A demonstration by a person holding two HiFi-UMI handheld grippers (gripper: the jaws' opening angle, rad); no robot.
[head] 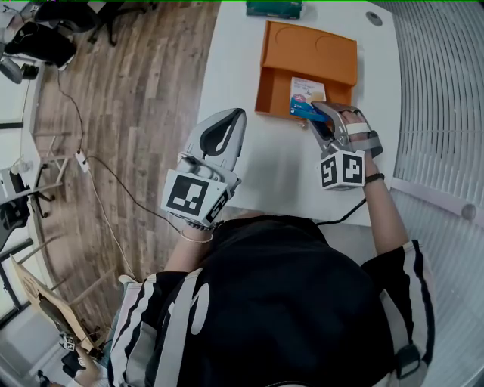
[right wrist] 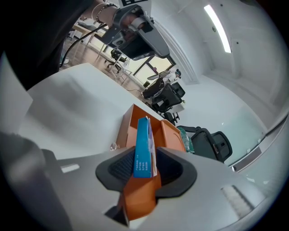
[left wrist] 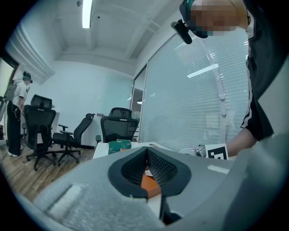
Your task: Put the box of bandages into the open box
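we take the orange box (head: 306,45) as our mark. under it lies the white table (head: 272,170), and the box sits toward the table's far end. a wood floor (head: 144,91) runs along to the left of the box. the box is open, with its lid flat on the far side and its tray toward us. beyond the box, at the table's far edge, lies a green pack (head: 274,7).

our left gripper (head: 240,115) hangs near the box's near left corner, clear of it, about over the table's edge. its jaws are closed together with nothing between them. past them, in the left gripper view, we see the orange of the box.

our right gripper (right wrist: 145,155) reaches to the box from its near right side, with its tips over the tray. its jaws are parted, one on each side of the bandages (right wrist: 143,140). the bandages stand on edge inside the tray, in the box's near right part. a narrow blue edge faces the gripper and a broad white face shows from above. they sit right between the pads. one pad lies close against them. on the other side the blue printed face shows free beside its pad, so we read the hold as slack, not clamped.
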